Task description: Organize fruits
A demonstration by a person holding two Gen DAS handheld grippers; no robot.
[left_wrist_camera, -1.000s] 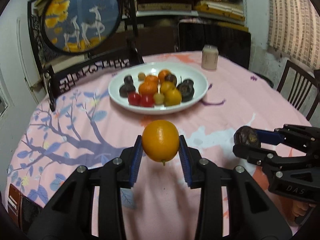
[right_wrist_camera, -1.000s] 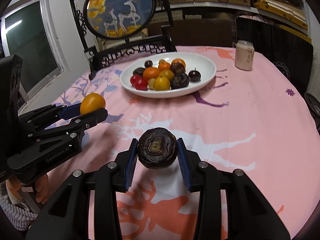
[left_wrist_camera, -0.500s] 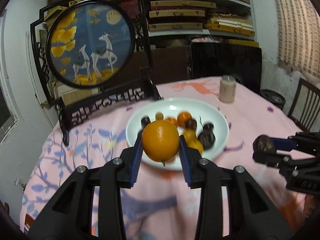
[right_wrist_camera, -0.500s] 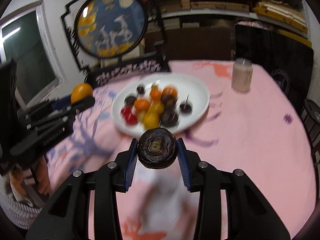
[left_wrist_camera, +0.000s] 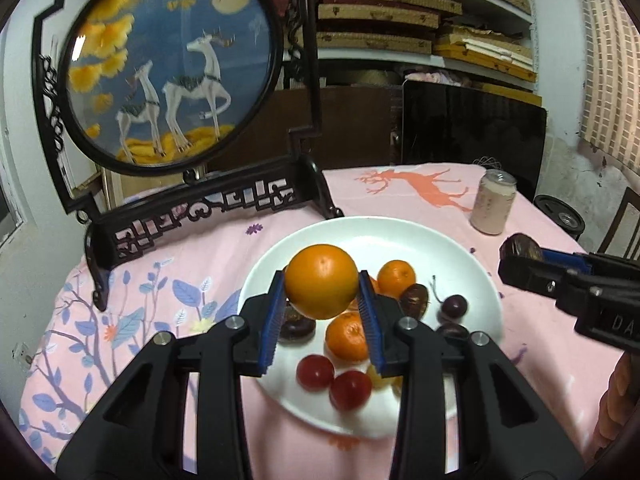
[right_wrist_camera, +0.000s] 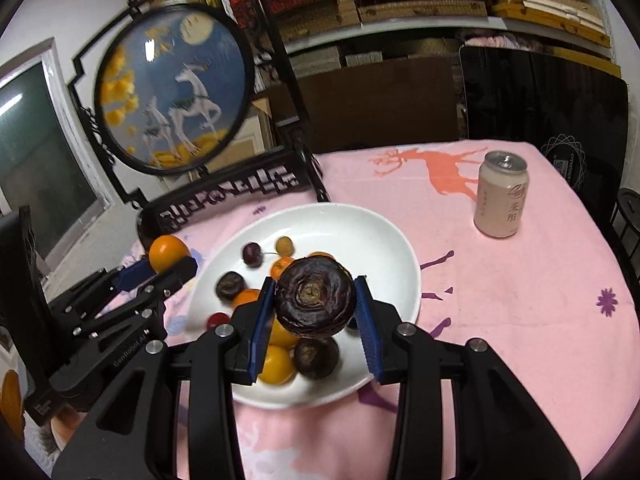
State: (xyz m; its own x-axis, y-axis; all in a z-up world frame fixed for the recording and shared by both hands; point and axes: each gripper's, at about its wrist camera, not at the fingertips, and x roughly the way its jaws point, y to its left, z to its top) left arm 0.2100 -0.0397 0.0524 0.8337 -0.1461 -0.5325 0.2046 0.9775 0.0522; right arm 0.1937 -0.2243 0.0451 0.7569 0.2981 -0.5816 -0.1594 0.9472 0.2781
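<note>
My left gripper [left_wrist_camera: 322, 316] is shut on an orange [left_wrist_camera: 321, 286] and holds it above the near left part of a white plate [left_wrist_camera: 384, 236]. My right gripper [right_wrist_camera: 314, 316] is shut on a dark purple wrinkled fruit [right_wrist_camera: 314, 298] above the near middle of the same plate [right_wrist_camera: 384, 240]. The plate holds several small oranges, red and yellow fruits, dark fruits and cherries. The right gripper also shows in the left wrist view [left_wrist_camera: 520, 260], by the plate's right rim. The left gripper shows in the right wrist view [right_wrist_camera: 172, 264] at the plate's left rim.
A pale drink can [right_wrist_camera: 502, 199] stands on the pink tablecloth [right_wrist_camera: 520, 300] to the right behind the plate. A black carved stand with a round deer picture [left_wrist_camera: 172, 60] stands at the table's back left. Shelves and a dark panel lie behind the table.
Both grippers have moved forward over the table with their fruits, from short of the plate to above it. The plate now lies directly under the jaws.
</note>
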